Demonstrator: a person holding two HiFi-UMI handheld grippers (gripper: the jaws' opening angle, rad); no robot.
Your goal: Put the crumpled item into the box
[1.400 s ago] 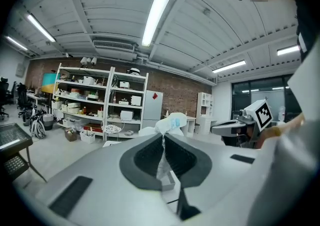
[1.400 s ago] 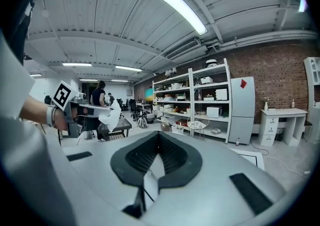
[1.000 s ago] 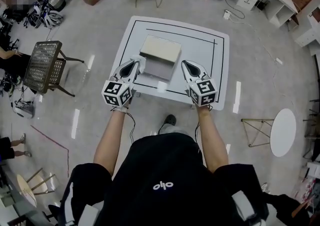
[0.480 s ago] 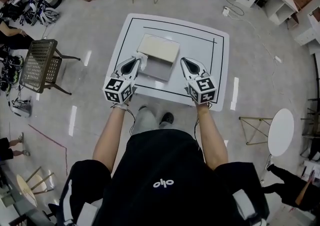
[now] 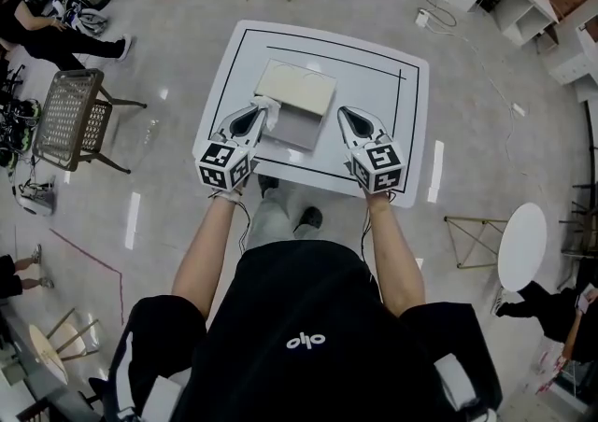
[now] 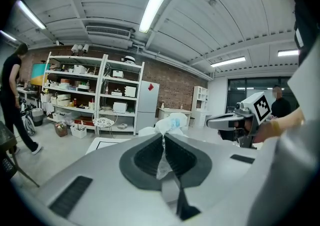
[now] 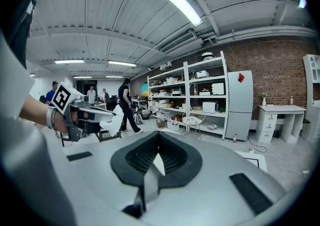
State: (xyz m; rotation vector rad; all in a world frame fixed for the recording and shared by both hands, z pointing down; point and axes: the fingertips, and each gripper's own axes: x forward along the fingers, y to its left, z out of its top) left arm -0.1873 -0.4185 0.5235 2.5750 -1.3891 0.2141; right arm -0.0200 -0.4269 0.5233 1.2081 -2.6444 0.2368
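Item: the white crumpled wad [image 5: 270, 108] sits pinched in the left hand-held gripper [image 5: 259, 115], right at the left edge of the open cream-and-grey box [image 5: 297, 91] on the white counter [image 5: 413, 112].
Progress: we judge pickup done; moving over the opening and letting go remain.
Left arm: forearm stretched forward, jaws clamped on the wad.
Right hand-held gripper [image 5: 345, 116]: closed on nothing, just beside the box's right edge.

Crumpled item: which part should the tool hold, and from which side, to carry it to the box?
The present hold looks right. The left tool is shut on a thin fold at the near side of the crumpled item, so the loose bulk sticks out past the tips, probably free to drop into the box.
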